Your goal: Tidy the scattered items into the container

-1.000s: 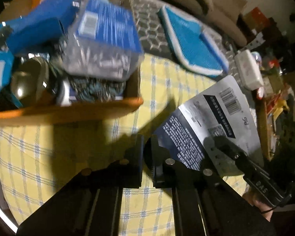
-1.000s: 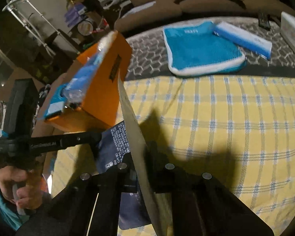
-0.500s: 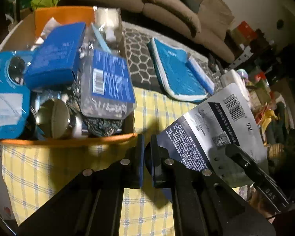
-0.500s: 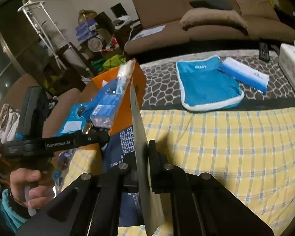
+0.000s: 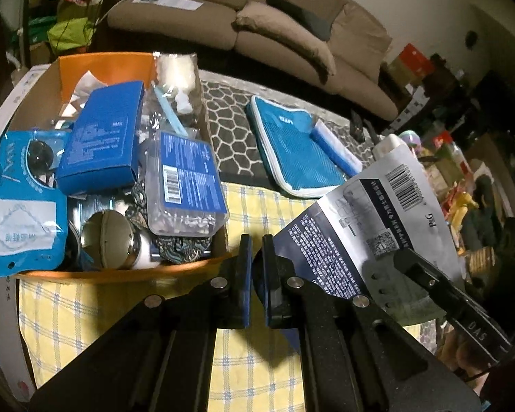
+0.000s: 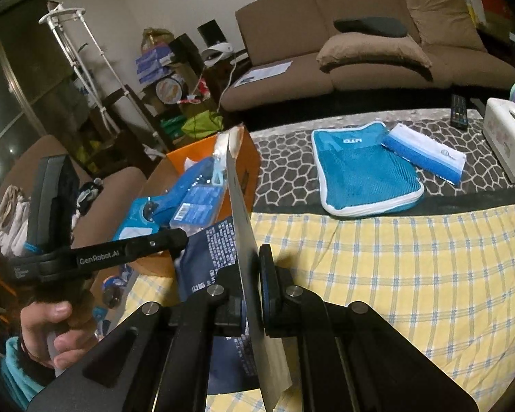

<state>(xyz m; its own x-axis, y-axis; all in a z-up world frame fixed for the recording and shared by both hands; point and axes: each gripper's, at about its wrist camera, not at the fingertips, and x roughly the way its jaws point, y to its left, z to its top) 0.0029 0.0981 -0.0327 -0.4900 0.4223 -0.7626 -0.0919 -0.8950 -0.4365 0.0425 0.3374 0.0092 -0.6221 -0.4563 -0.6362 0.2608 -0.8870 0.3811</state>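
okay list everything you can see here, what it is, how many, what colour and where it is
orange box: one, orange, left on the checked cloth, full of items
blue carton: one, blue, inside the box
clear case: one, clear with blue label, in the box at its right wall
blue pouch: one, blue and white, at the box's left edge
flat packet: one, navy and white with barcode, held up off the table by both grippers
checked cloth: one, yellow, on the table
mesh bag: one, teal, behind the cloth
sofa: one, brown, background
left gripper: black, shut on the packet's edge
right gripper: black, shut on the packet
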